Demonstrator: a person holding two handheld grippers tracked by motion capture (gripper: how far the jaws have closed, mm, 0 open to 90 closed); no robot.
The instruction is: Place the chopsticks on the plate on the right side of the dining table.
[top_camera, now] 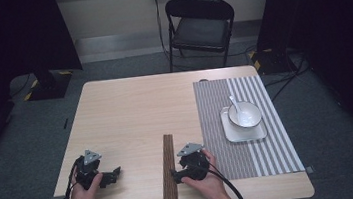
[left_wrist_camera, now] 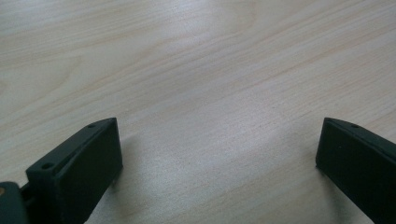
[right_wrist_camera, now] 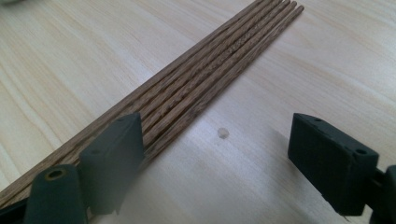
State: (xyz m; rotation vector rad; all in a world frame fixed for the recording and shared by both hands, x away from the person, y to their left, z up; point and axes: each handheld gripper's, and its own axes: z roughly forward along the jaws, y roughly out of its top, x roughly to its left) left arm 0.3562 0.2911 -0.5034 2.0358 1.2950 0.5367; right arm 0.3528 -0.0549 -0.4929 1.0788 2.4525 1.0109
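With both the right gripper (top_camera: 175, 174) and the left gripper (top_camera: 115, 175) gaping wide and empty, the right one's jaw over the chopsticks (right_wrist_camera: 196, 86) risks scattering the row sideways.

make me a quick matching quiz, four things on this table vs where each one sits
Things:
1. spoon
2. chopsticks
3. bowl
4. striped placemat

Places:
A. on the square white plate
B. on the table's right half
C. by the right gripper, on bare wood
D. inside the bowl

Pairs: 1-D, 2-C, 3-A, 4-B
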